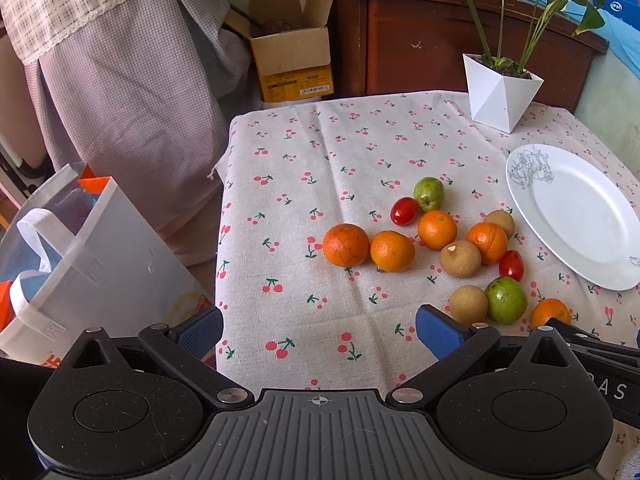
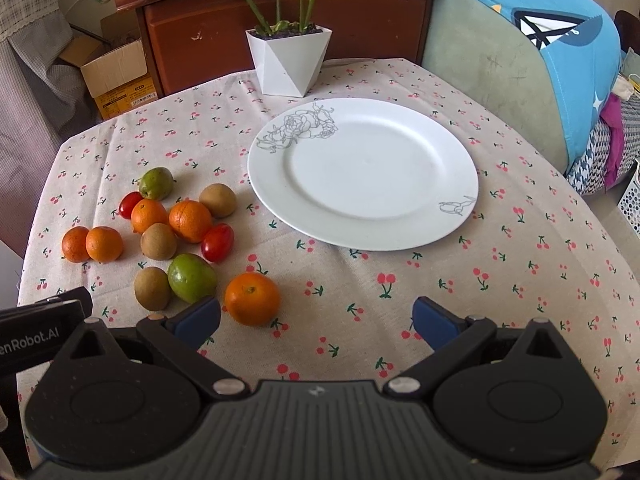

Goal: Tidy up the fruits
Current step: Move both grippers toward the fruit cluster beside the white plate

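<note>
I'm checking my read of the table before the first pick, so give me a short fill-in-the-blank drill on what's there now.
1. The white plate holds ____ fruit.
2. The number of oranges on the cloth is ____.
3. Both the left gripper and the right gripper have jaws that are ____.
4. The two small red fruits are ____.

Missing words: no; five; open; tomatoes
</note>
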